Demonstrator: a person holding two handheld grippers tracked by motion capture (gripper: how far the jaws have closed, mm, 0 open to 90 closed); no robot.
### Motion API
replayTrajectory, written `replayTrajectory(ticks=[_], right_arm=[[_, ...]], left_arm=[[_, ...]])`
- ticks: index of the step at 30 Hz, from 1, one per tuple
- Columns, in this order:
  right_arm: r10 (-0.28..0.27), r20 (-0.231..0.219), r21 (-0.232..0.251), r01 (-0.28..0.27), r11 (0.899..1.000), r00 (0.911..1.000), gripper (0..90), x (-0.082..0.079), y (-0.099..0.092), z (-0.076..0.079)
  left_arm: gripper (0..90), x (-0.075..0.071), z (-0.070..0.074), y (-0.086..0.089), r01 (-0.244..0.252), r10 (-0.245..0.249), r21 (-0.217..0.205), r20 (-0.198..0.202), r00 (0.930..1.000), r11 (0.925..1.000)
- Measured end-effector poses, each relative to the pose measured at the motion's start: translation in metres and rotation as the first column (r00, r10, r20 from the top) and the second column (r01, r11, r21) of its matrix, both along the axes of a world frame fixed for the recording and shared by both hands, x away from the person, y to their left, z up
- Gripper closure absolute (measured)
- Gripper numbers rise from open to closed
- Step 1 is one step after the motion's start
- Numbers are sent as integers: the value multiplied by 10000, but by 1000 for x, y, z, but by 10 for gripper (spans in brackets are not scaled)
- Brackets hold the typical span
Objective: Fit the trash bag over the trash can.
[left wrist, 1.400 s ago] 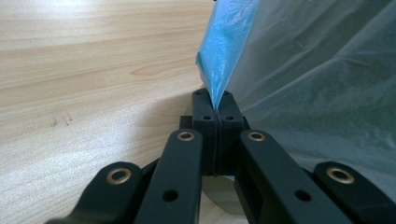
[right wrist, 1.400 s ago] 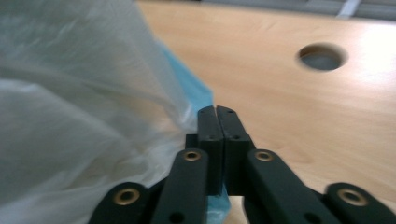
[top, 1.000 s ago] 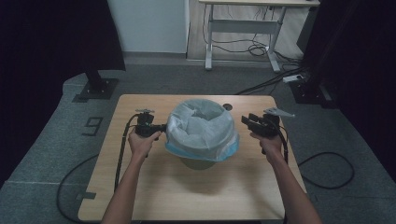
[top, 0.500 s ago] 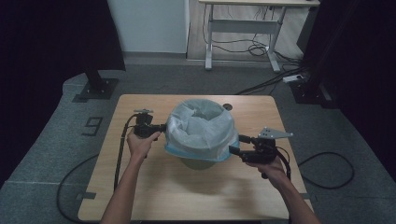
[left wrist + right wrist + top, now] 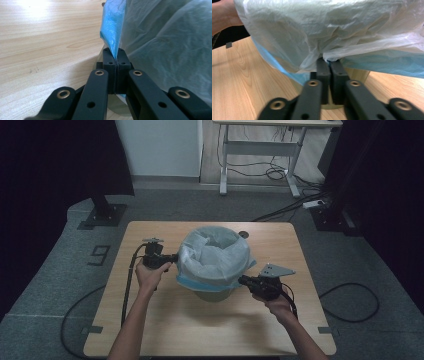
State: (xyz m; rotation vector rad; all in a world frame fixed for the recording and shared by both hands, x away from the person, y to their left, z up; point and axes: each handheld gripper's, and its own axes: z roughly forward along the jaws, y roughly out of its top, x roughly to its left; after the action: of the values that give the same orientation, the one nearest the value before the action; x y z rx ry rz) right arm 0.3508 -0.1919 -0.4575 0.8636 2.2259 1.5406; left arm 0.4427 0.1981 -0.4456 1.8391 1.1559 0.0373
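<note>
A dim room with grey carpet surrounds a light wooden table (image 5: 150, 330); a metal-framed desk (image 5: 260, 150) stands against the far wall, and cables lie on the floor beside it. A round hole (image 5: 243, 235) sits in the tabletop just behind the bin. The bin (image 5: 212, 295) stands at the table's centre, lined with a translucent white bag (image 5: 215, 255) whose blue edge (image 5: 200, 283) is folded down over the rim. The draped film hides most of the bin wall from both gripper views.

The left gripper (image 5: 116, 62) is at the bag's left side, jaws closed flat on a fold of the blue edge. The right gripper (image 5: 329, 65) is at the bag's lower right; its jaws have just been closing and now pinch a gather of white film where it meets the blue edge. Each gripper trails a black cable (image 5: 127, 290) across the table.
</note>
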Motion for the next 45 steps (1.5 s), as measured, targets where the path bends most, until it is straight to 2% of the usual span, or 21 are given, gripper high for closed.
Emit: replayTrajectory(ticks=[4,9,15,23,25,27,29,30,31,33,37,41,45], right_arm=[[-36,-11,-117,36,9999,10000,886,-1,-1,-9],[44,-371,-513,-63,9987,9993,887,1,1,-32],[-236,-830,-985,154,9950,9963,887,6,3,-59],[-494,-1130,-898,393,9952,9924,884,12,-1,-72],[-603,-1041,-786,522,9955,9927,846,12,-2,-72],[-862,-777,-596,817,9949,9932,690,10,-5,-70],[-1038,-650,-283,1021,9944,9925,605,8,-9,-67],[-1139,-555,-110,1135,9935,9919,562,7,-12,-64],[-1297,-475,59,1301,9915,9904,521,5,-16,-60],[-1397,-387,238,1407,9898,9894,484,3,-21,-56],[-1427,-268,501,1439,9883,9894,453,-3,-32,-51],[-1418,-154,597,1425,9880,9898,444,-10,-40,-49],[-1533,-112,675,1537,9858,9881,439,-15,-48,-47]], left_arm=[[889,0,-6,0,-37,39,77,-157,9999,10000],[889,2,-21,-2,-28,41,262,-513,9987,9997],[889,4,-38,-9,127,-86,437,-932,9956,9990],[880,2,-51,-18,281,-193,728,-1196,9926,9969],[831,0,-48,-17,116,-31,922,-919,9958,9957],[674,-4,-42,-15,-126,183,1066,-522,9985,9942],[521,-8,-35,-11,-343,365,1314,-142,9992,9907],[457,-13,-28,-6,-608,591,1336,171,9981,9892],[373,-16,-25,-4,-740,708,1333,288,9971,9883],[300,-21,-18,4,-921,858,1346,522,9949,9866],[228,-34,-2,20,-1149,1031,1403,887,9907,9834],[230,-44,16,29,-1154,992,1140,1386,9854,9868],[236,-50,37,28,-891,719,860,1862,9799,9923]])
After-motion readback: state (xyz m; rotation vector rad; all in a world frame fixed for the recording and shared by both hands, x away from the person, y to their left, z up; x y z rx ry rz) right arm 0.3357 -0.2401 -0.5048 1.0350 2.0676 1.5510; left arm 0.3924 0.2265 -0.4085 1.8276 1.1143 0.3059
